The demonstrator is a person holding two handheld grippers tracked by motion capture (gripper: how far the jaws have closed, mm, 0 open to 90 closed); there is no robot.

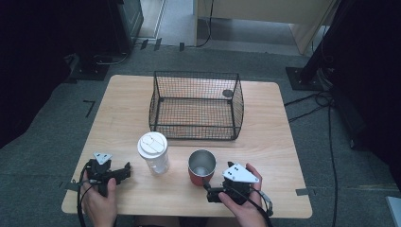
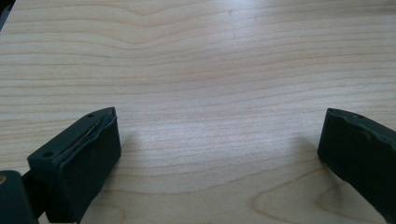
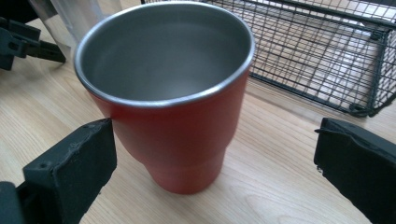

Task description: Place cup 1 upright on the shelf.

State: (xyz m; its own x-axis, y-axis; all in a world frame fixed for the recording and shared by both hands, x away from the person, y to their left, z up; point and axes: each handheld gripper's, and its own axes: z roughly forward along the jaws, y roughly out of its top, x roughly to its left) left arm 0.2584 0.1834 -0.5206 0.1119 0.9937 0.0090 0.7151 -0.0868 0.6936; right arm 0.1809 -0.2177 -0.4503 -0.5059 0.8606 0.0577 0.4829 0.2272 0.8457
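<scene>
From the high view, the red tumbler (image 1: 202, 168) stands upright on the wooden surface (image 1: 269, 137), in front of the wire basket (image 1: 196, 105) and near the surface's front edge. The right gripper (image 1: 211, 191), held in the person's right hand (image 1: 243, 203), sits just beside the tumbler on its near right side, close to the front edge. Left of the tumbler stands a clear cup with a white lid (image 1: 153, 152), with a bare strip of wood between the two. Farther left of the tumbler, the left gripper (image 1: 126, 172) lies low in the left hand (image 1: 99, 203), pointing toward the lidded cup and apart from it. Open wood runs between the tumbler and the basket's front wall (the basket is open at the top).

In the left gripper view, the jaws stand wide apart over bare wood grain with nothing between them; the left gripper (image 2: 219, 140) grips nothing.

In the right gripper view, the tumbler (image 3: 177, 135) rises between the wide-open jaws of the right gripper (image 3: 215, 154), nearer the left one, which looks just short of its red wall, while clear room remains on the other side. The steel-lined mouth is open. Behind the tumbler lies the basket (image 3: 327, 51), with a band of wood between them.
</scene>
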